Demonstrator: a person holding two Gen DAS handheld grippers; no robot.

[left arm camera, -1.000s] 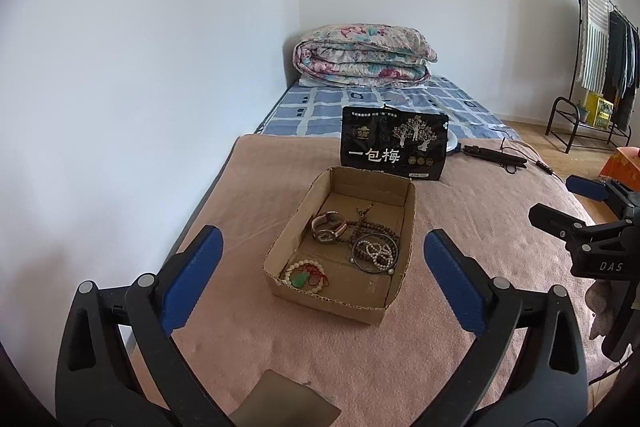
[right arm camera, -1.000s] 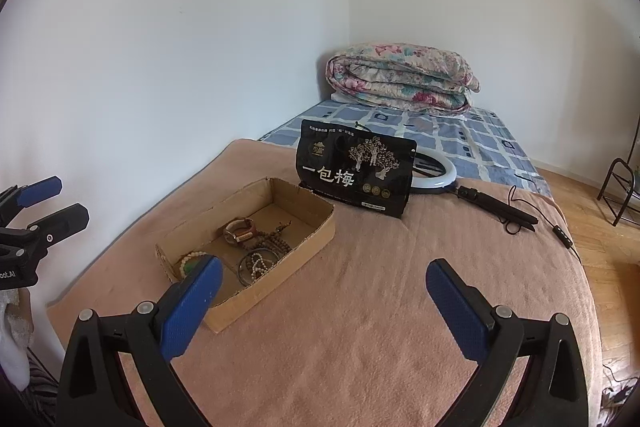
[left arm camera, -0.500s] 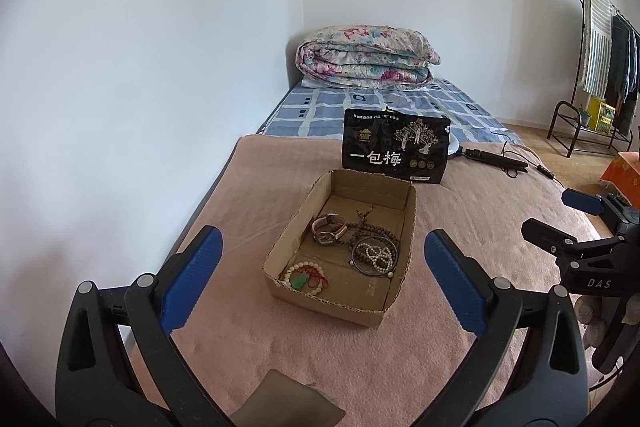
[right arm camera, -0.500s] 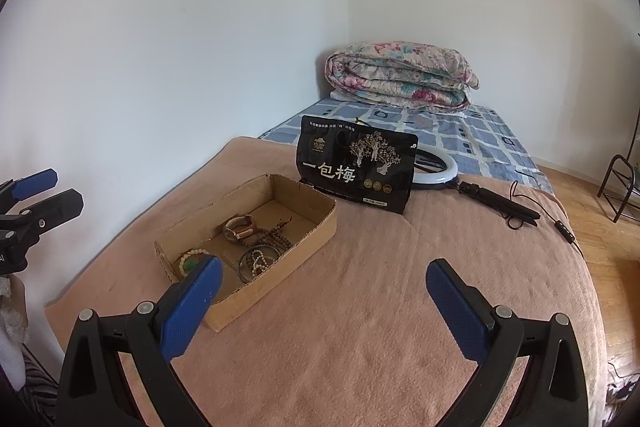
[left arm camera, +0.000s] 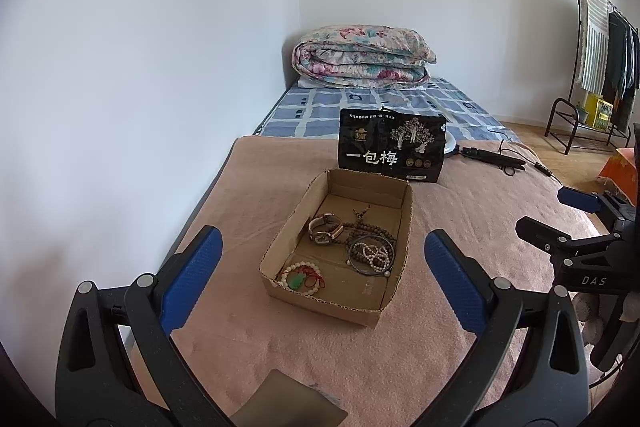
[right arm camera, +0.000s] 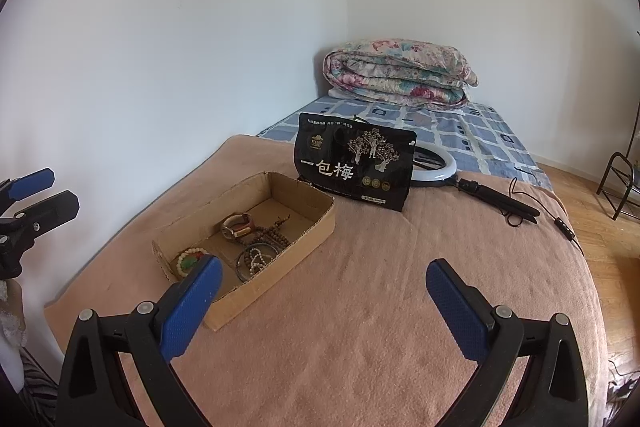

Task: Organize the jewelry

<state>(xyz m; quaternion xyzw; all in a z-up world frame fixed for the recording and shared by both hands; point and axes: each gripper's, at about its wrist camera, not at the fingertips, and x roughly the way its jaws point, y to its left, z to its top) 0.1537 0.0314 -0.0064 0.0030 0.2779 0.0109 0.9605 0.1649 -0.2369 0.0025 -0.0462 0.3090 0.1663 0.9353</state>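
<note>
One open cardboard box (left arm camera: 394, 223) lies on the pink blanket (left arm camera: 460, 211) of the bed, straight ahead of the left tool (left arm camera: 322, 281) and ahead-left of the right tool (right arm camera: 322, 307). Inside it, counted: one wristwatch (left arm camera: 326, 228) toward the far end; one string of dark brown beads (left arm camera: 370, 227) just beside the watch; one dark bangle (left arm camera: 370, 255) with one white pearl strand (left arm camera: 376, 254) lying within its ring; and one pale bead bracelet with a green pendant (left arm camera: 301, 275) at the end nearest the left tool. Both tools are released, their blue-padded fingers spread wide and holding nothing, clear of the box. Beyond the box, one black snack pouch (left arm camera: 392, 151) stands upright. Behind the pouch lies one ring light (right arm camera: 434, 163) with its black handle (right arm camera: 496, 201) and cord. Farther off, one folded floral quilt (left arm camera: 362, 57) rests on the blue checked sheet (left arm camera: 400, 105). One clothes rack (left arm camera: 600, 67) stands far right of the left tool.
</note>
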